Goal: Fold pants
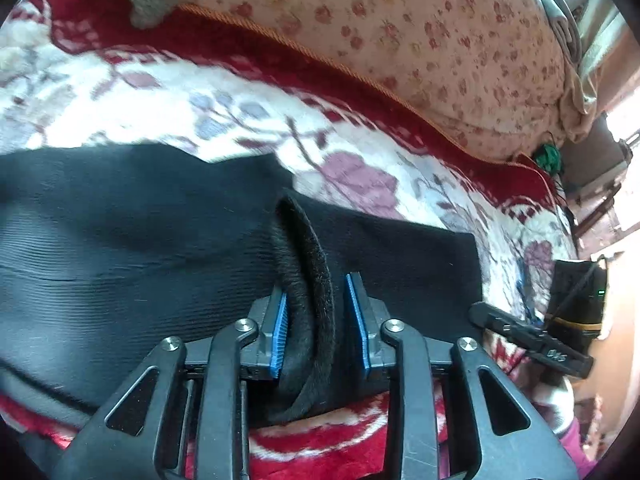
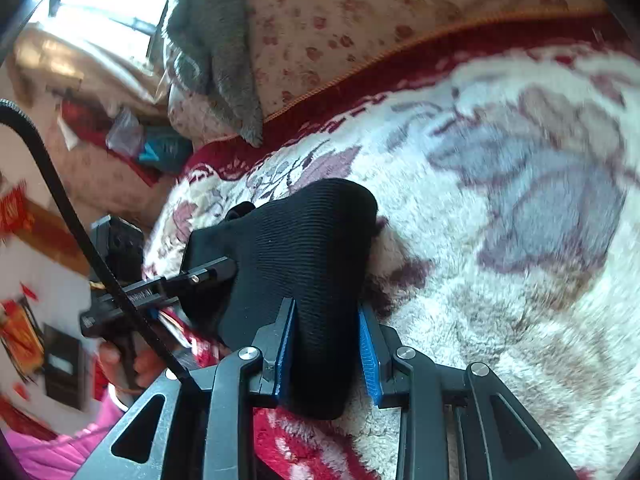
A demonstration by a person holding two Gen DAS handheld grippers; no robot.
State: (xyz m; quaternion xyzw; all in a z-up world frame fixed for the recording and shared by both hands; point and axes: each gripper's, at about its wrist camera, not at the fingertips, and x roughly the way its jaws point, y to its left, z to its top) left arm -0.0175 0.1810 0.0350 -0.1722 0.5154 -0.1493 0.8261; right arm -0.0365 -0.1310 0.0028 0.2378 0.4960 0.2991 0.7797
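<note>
We see the black pants (image 1: pixel 140 220) lying on the floral blanket (image 1: pixel 120 96). Our left gripper (image 1: pixel 316 312) fingers straddle a raised fold, apparently unclenched; our right gripper (image 2: pixel 326 340) fingers clamp another bunched part (image 2: pixel 304 240).

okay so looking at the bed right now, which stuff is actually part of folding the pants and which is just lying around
Part of the job:
black pants
left gripper, fabric between its pads
right gripper, fabric between its pads

Just lying about:
plush blanket under the pants
floral quilt
grey cloth
</note>
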